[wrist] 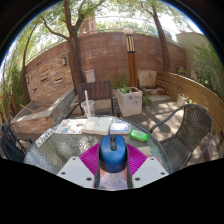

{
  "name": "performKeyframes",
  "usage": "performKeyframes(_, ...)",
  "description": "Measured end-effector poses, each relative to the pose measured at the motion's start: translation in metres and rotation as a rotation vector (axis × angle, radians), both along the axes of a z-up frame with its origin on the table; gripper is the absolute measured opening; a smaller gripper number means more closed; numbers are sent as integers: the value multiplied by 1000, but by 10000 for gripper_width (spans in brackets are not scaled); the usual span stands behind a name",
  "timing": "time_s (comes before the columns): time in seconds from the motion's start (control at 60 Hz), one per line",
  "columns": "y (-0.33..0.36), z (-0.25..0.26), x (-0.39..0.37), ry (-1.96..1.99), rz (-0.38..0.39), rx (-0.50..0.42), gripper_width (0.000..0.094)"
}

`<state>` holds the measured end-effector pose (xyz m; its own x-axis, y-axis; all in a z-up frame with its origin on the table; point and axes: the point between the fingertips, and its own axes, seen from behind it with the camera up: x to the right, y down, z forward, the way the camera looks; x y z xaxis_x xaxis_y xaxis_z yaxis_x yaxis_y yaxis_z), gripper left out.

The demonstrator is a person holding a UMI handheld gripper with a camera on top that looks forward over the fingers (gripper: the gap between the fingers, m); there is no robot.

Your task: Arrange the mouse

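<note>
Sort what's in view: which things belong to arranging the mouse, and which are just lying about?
Job:
- blue mouse, between the gripper's fingers, both pads against its sides
- glass table it sits on

Lying about:
- cup with straw
- green object on the table
- white planter
- wicker chair

No text, label, brand or number can be read on anything in the gripper view

The gripper [112, 172] is showing two pale grey, angular fingers (at five and seven o'clock), each wearing a magenta pad [91, 158] inside
</note>
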<state>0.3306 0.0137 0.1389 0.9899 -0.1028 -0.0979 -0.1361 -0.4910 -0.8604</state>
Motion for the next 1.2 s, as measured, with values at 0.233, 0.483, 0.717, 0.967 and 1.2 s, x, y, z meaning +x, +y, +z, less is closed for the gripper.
performKeyframes(0.233,-4,-134,52,-28,18,-210,470)
performKeyframes(0.483,-30,-100,52,-60,41,-204,854)
performKeyframes(0.717,-100,-8,35,-124,19,-148,855)
performKeyframes(0.967,-207,69,17,-184,-36,-81,852)
performKeyframes(1.2,-272,95,-3,-204,-41,-66,850)
